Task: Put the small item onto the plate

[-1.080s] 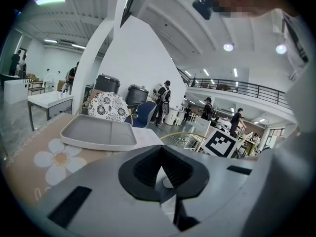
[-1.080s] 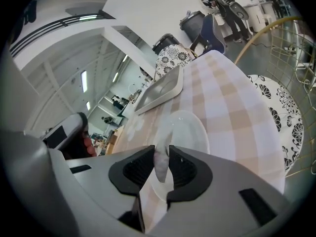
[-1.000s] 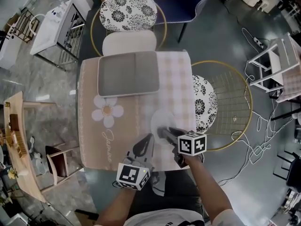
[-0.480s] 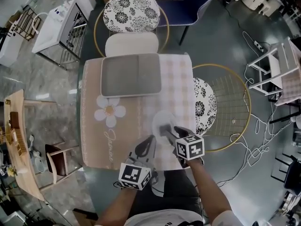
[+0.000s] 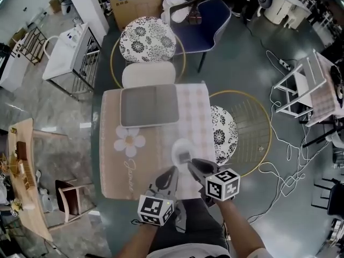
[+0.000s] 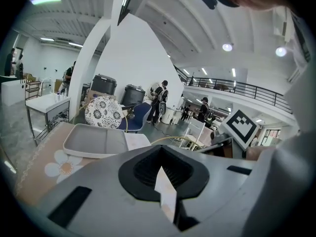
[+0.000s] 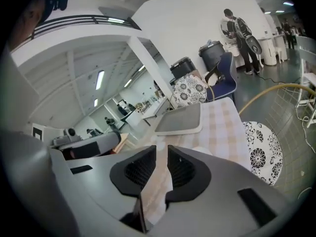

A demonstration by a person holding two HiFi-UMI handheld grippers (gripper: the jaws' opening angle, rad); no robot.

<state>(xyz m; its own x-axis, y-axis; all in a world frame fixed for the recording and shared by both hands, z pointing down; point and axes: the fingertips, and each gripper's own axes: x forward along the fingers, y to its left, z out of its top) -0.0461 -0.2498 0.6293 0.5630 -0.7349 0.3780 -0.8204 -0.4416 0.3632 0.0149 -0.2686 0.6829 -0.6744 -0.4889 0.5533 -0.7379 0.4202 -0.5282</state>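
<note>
- Both grippers have come up off the table since a second ago. The left gripper and right gripper now hang over its near edge, and the right one has drawn back from above the plate.
- The table, covered in beige with a white flower print, fills the middle of the head view.
- A floral chair stands at the table's far side.
- A grey tray lies at the table's far end, well apart from the plate.
- The right gripper's jaws stand narrowly apart and have just been closing. Nothing is between them, and only the checked table top shows through the gap.
- The left gripper's jaws meet at the tips and hold nothing.
- The white plate sits on the near right part of the table, just ahead of the right gripper.
- The small grey item lies on the plate, in neither gripper's jaws.
</note>
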